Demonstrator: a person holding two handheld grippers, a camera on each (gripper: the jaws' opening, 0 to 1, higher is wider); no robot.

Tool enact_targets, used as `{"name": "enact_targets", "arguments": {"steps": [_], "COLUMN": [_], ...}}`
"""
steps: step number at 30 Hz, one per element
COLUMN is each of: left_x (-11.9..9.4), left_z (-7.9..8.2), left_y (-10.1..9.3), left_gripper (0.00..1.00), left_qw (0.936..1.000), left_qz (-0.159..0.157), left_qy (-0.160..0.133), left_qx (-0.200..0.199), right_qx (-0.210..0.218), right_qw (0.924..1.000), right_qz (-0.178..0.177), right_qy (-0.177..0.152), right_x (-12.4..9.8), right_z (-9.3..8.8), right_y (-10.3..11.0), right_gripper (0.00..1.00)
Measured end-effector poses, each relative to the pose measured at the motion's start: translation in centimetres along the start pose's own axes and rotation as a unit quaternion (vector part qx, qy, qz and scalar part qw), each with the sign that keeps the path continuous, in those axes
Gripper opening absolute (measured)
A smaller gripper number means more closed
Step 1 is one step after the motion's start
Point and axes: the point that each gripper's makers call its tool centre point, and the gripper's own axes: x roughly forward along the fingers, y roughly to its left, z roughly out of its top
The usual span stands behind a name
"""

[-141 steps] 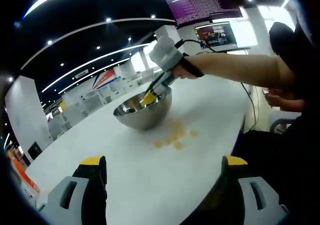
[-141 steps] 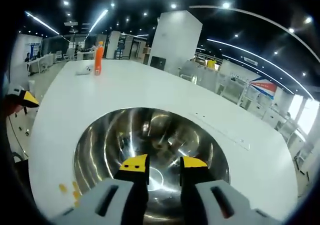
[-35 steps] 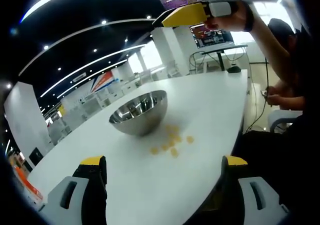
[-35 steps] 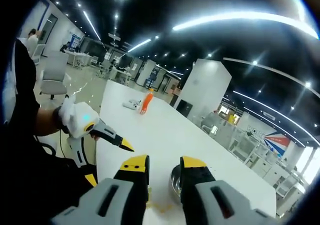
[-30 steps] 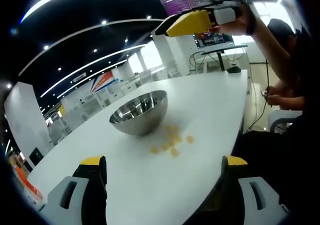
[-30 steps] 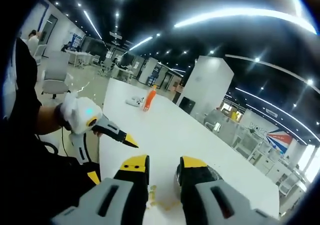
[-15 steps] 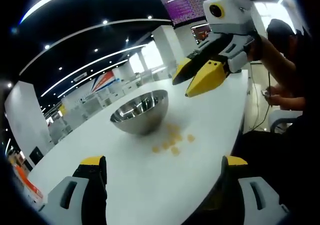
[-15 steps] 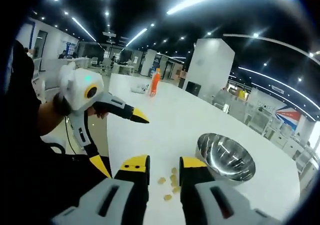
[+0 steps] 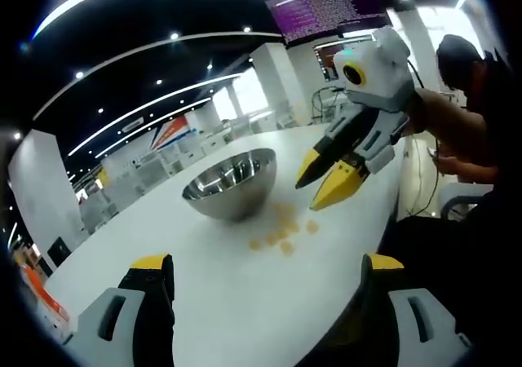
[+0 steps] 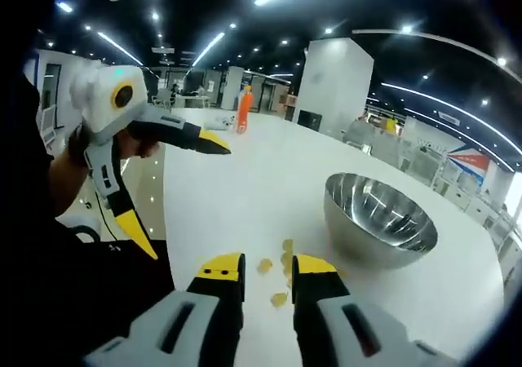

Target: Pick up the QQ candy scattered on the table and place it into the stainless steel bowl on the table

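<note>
The stainless steel bowl [image 9: 231, 184] [image 10: 380, 218] stands on the white table [image 9: 212, 285] [image 10: 245, 187]. Several yellow QQ candies [image 9: 281, 229] [image 10: 280, 299] lie scattered on the table just beside it. My right gripper [image 10: 267, 267] [image 9: 320, 187] hangs a little above the candies, pointing down at them, its jaws a small way open with nothing between them. My left gripper [image 9: 267, 263] [image 10: 181, 197] is held back from the candies over the near table, jaws spread wide and holding nothing.
An orange bottle [image 10: 242, 110] and a small white object [image 10: 217, 123] stand far down the table. A person's hand and forearm [image 9: 444, 118] hold the right gripper. The table edge [image 9: 383, 212] runs close to the candies.
My right gripper has swung down from high above the table to just over the candies. The left gripper has stayed where it was, still wide open.
</note>
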Motion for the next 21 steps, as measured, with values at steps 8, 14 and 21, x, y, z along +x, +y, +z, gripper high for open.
{"name": "enact_targets", "arguments": {"steps": [8,14,21], "left_x": [-0.1,0.1,0.1], "left_z": [-0.1,-0.1,-0.1], "left_y": [0.0,-0.2,-0.4], "left_gripper": [0.95,0.95,0.95], "left_qw": [1.0000,1.0000,1.0000], "left_qz": [-0.001,-0.005,-0.007], "left_qy": [0.002,0.002,0.005], "left_qx": [0.001,0.002,0.005], "right_qx": [0.007,0.016,0.027], "right_qw": [0.9996,0.9989,0.9983], "right_qz": [-0.003,-0.007,-0.008], "right_qy": [0.027,0.044,0.051], "right_x": [1.4,2.0,2.3], "right_z": [-2.5,-4.1,-4.8], "right_y": [-0.4,-0.7,-0.9], "right_gripper": [0.22,0.21,0.21]}}
